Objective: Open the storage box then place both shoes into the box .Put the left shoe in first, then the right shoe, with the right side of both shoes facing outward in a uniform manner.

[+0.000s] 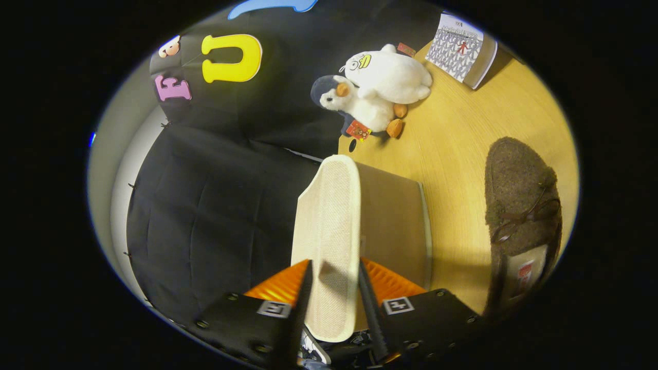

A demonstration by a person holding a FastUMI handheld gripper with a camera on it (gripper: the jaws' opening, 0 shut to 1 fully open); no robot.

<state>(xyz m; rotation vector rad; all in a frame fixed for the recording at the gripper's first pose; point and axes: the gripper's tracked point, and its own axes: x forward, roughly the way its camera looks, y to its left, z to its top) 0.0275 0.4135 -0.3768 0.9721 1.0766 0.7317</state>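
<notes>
My gripper (pixel 334 267) is shut on a shoe (pixel 326 221), which I hold on its side so that its cream ribbed sole faces me. Both fingers press on its flanks near the heel, and the toe points away beyond the fingertips. Right behind the held shoe stands the brown storage box (pixel 398 226) with a pale edge; I cannot tell whether it is open. The second shoe (pixel 522 205), a brown fuzzy moccasin with a lace bow, lies on the wooden table (pixel 457 139) apart from the box, its opening toward me.
Two plush penguins (pixel 378 90) lie on the table beyond the box, against the black cloth wall. A patterned flat carton (pixel 462 49) sits further along the table. Black quilted cloth (pixel 216 216) covers the side opposite the table.
</notes>
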